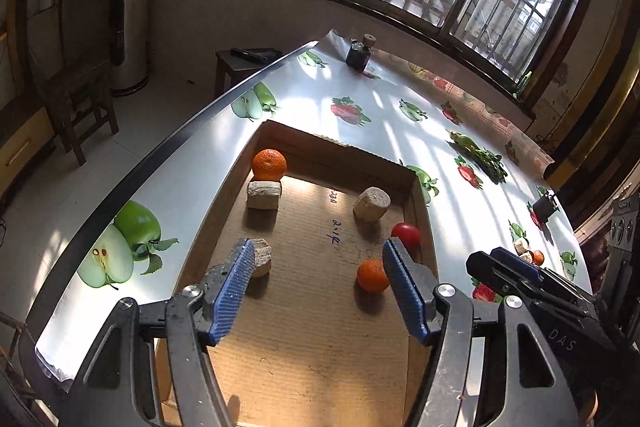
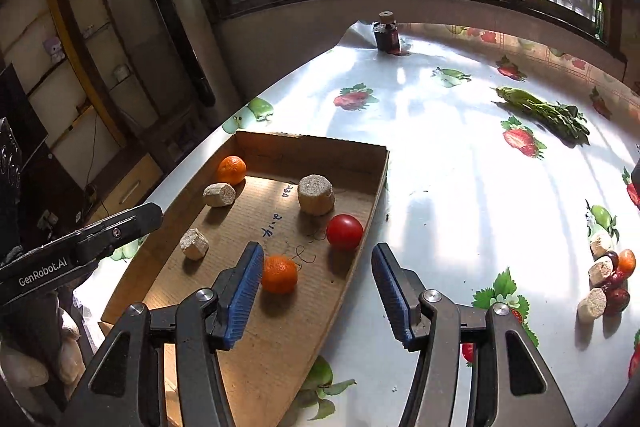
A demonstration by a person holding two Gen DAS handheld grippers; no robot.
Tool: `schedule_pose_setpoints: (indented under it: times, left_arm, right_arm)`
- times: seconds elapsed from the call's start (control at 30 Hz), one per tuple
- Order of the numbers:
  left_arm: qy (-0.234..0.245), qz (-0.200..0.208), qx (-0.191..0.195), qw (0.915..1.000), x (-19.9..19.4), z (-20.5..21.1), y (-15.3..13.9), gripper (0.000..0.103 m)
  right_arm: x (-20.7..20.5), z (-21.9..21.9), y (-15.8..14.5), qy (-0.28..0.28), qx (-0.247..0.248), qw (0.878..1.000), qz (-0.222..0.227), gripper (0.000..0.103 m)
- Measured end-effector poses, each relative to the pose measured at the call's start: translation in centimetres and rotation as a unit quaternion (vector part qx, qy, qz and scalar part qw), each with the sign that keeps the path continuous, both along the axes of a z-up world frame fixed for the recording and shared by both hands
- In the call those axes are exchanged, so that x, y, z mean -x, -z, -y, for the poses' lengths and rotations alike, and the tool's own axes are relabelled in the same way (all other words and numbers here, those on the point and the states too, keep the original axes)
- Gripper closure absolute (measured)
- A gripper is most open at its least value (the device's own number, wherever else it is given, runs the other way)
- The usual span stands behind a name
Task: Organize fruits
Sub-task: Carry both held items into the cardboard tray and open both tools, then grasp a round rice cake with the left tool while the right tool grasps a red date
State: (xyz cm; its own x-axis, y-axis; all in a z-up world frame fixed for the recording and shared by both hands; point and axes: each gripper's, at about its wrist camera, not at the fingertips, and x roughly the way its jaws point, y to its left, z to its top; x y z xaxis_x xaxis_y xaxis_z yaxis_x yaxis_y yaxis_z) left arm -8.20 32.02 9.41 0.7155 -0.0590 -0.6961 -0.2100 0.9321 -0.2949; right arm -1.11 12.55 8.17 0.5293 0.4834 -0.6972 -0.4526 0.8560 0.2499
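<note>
A shallow cardboard tray (image 1: 312,347) (image 2: 280,339) lies on the table. In it are two oranges, one far (image 1: 269,163) (image 2: 231,169) and one near (image 1: 372,275) (image 2: 279,273), a red tomato (image 1: 406,235) (image 2: 344,231) and three beige cork-like blocks (image 1: 263,194) (image 1: 372,203) (image 1: 262,259). My left gripper (image 1: 320,279) is open and empty above the tray. My right gripper (image 2: 316,283) is open and empty over the tray's right edge, its left finger beside the near orange. More small fruits and blocks (image 2: 610,277) lie at the right on the table.
The table (image 2: 460,167) has a glossy cloth printed with fruit. Leafy greens (image 2: 548,111) lie at the far right, a dark bottle (image 2: 386,33) stands at the far edge. A stool (image 1: 244,61) and a chair (image 1: 76,103) stand on the floor at left.
</note>
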Motion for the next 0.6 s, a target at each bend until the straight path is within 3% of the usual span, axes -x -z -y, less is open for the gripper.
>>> schedule_pose_setpoints:
  times: [0.13,0.4,0.6]
  left_arm:
    - [0.006,0.016,-0.035,0.9993,1.2,2.9,-0.9,0.037]
    - [0.005,0.04,-0.134,0.9902,2.9,7.7,-1.9,0.037]
    - [0.019,0.044,-0.172,0.984,3.1,10.3,-2.2,0.037]
  right_arm:
    - [1.4,3.0,-0.7,0.023,-0.024,0.999,0.0,0.042]
    - [4.1,6.9,-0.1,0.052,-0.004,0.998,0.02,0.039]
    - [4.6,10.0,0.2,0.075,-0.009,0.997,0.021,0.038]
